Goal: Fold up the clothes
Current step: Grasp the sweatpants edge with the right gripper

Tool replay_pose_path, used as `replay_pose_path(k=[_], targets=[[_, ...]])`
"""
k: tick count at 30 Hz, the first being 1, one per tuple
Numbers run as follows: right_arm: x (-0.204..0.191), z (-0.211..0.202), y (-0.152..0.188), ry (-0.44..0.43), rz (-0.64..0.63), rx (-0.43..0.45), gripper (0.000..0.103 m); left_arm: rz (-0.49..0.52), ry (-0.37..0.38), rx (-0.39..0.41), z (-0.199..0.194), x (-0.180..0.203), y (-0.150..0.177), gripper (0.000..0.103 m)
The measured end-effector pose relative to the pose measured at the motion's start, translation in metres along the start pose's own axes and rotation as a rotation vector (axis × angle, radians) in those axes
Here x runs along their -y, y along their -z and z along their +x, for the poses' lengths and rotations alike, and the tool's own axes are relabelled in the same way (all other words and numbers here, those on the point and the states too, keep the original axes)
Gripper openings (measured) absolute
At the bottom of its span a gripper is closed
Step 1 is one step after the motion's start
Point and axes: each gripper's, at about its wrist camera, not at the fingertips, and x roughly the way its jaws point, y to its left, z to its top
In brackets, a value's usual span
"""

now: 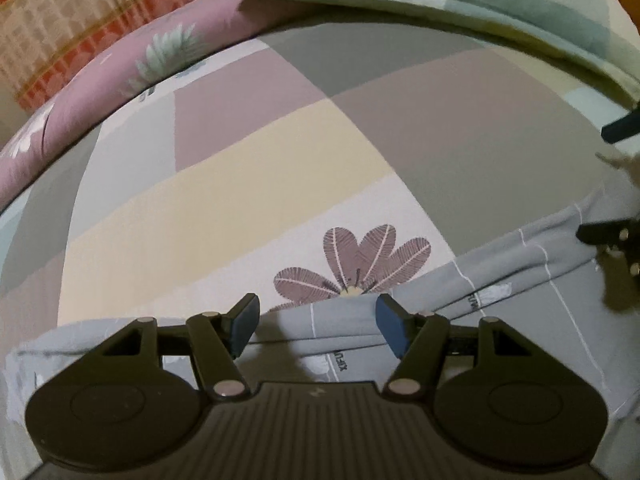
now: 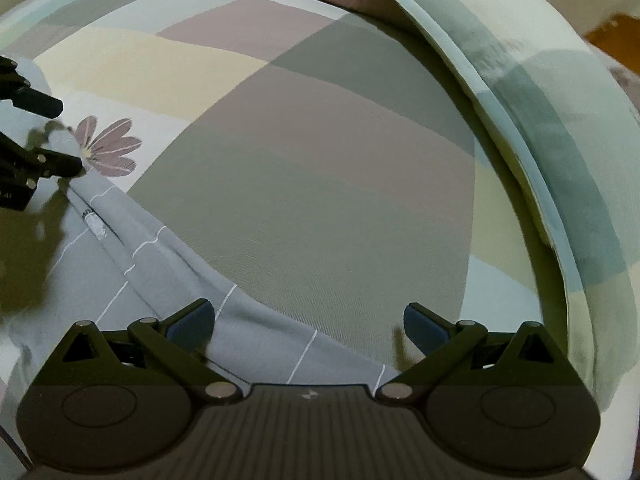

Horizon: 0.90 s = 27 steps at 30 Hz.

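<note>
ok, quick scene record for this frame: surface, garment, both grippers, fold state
surface: patchwork bedsheet with a flower print
garment: grey cloth with thin white lines, lying creased on the sheet
left gripper: jaws open, over the garment's edge, holding nothing
right gripper: jaws open, over the garment's edge, holding nothing
fold state: cannot tell; much of the garment is out of view

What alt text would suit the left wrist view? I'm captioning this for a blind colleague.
The left gripper is open above the folded edge of a grey garment with thin white lines, lying on a bedsheet of pastel colour blocks with a mauve flower. The right gripper shows at the right edge, and a pale green checked pillow lies beyond.
</note>
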Motion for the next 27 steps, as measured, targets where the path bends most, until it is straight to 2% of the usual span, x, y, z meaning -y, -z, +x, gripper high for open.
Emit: replay_pose_path(k=[2,5,10,14,15,18,21,27], targets=[[-0.002,-0.002,-0.003,-0.035,-0.052,0.018,0.1,-0.023,-0.003,0.016,-0.007,-0.003,0.0,0.066],[-0.006,-0.004,-0.008,-0.092,-0.13,0.046,0.089,-0.044,0.019,0.008,-0.009,-0.004,0.005,0.066],[-0.008,-0.003,-0.015,-0.202,-0.18,0.033,0.062,-0.081,0.054,-0.005,-0.013,-0.004,0.015,0.067],[-0.008,-0.001,-0.021,-0.294,-0.201,0.009,0.047,-0.11,0.083,-0.016,-0.016,-0.004,0.023,0.067],[-0.008,0.0,-0.023,-0.317,-0.206,0.003,0.041,-0.117,0.09,-0.019,-0.017,-0.004,0.025,0.067],[-0.008,0.002,-0.027,-0.386,-0.221,-0.015,0.005,-0.138,0.11,-0.026,-0.019,-0.005,0.03,0.067],[-0.01,0.001,-0.028,-0.384,-0.22,-0.013,0.003,-0.135,0.111,-0.02,-0.021,-0.006,0.029,0.067],[0.006,0.0,-0.043,-0.306,-0.169,0.049,0.003,-0.129,0.112,-0.009,-0.025,-0.009,0.027,0.067]])
